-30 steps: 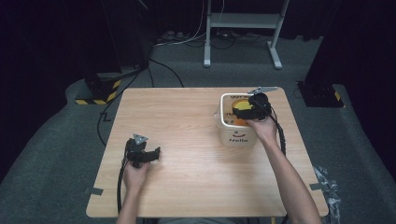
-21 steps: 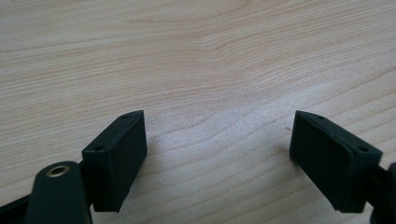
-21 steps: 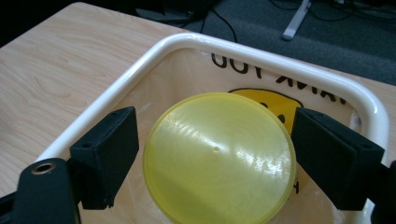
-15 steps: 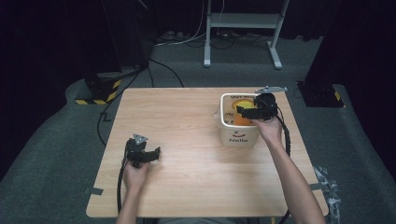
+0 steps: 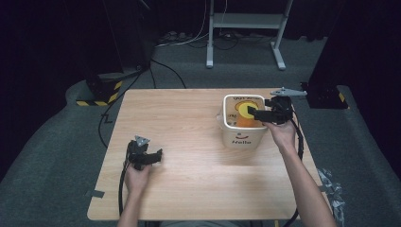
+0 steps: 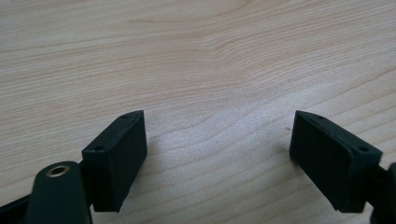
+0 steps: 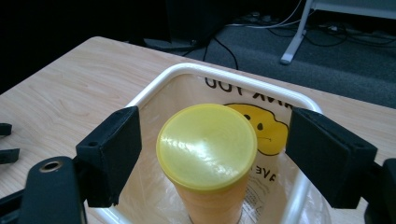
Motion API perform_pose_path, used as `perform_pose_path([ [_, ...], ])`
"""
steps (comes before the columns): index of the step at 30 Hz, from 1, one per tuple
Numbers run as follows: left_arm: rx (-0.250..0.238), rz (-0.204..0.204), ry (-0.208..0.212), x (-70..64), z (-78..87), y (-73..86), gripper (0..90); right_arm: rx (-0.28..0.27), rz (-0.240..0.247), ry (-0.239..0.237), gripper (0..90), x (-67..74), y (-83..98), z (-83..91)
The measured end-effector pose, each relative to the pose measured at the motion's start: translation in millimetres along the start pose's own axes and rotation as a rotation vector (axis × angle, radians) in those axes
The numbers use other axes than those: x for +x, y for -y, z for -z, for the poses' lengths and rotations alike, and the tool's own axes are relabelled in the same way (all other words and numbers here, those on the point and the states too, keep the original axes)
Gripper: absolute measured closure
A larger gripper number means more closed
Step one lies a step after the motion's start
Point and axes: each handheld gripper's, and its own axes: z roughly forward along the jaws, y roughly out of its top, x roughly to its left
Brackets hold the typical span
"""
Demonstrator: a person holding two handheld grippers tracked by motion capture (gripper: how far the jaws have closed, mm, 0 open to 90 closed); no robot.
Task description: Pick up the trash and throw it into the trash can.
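We see a light wooden table point(image 5: 198, 137) with a white bin point(image 5: 241, 137) standing near its right edge, printed with a yellow face and the word "Hello". An orange canister with a yellow lid point(image 7: 207, 147) stands upright inside the bin. Our right hand-held gripper point(image 5: 252, 112) hovers over the bin's open top, its jaws spread wide on either side of the lid and touching neither it nor the rim. Our left hand-held gripper point(image 5: 152, 156) sits low over the bare table near the front left, well apart from the bin, jaws spread with nothing between them.
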Motion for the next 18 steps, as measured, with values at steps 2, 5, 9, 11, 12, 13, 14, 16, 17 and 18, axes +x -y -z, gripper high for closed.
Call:
perform_pose_path([
  [2, 0.0, 0.0, 0.0, 0.0, 0.0, 0.0, 19.2, -0.002, -0.002, 0.003, 18.4, -1.3, 1.3, 3.8],
  [5, 0.0, 0.0, 0.0, 0.0, 0.0, 0.0, 19.2, 0.003, -0.011, 0.005, 19.2, -3.0, 4.0, 8.1],
  [9, 0.0, 0.0, 0.0, 0.0, 0.0, 0.0, 19.2, -0.014, -0.012, 0.013, 19.2, -6.7, 8.3, 13.8],
  [11, 0.0, 0.0, 0.0, 0.0, 0.0, 0.0, 19.2, -0.022, -0.021, 0.014, 19.3, -7.1, 10.3, 17.9],
  [12, 0.0, -0.001, 0.0, 0.0, 0.0, 0.0, 19.2, -0.026, -0.019, 0.014, 19.3, -7.5, 11.4, 19.7],
  [13, 0.0, 0.0, 0.0, 0.0, 0.0, 0.0, 19.2, -0.03, -0.018, 0.015, 19.4, -7.7, 12.6, 21.0],
  [14, 0.0, 0.0, 0.0, 0.0, 0.0, 0.0, 19.2, -0.027, -0.019, 0.015, 19.4, -7.6, 13.8, 22.6],
  [16, 0.0, -0.005, 0.0, 0.3, 0.0, -0.1, 19.2, -0.025, -0.016, 0.015, 19.4, -8.0, 15.9, 25.6],
  [17, 0.001, -0.006, -0.001, 0.3, 0.1, -0.1, 19.2, -0.028, -0.016, 0.015, 19.5, -8.2, 16.8, 27.5],
  [18, 0.001, -0.006, 0.0, 0.4, 0.1, -0.1, 19.2, -0.03, -0.019, 0.016, 19.5, -8.0, 17.8, 29.4],
])
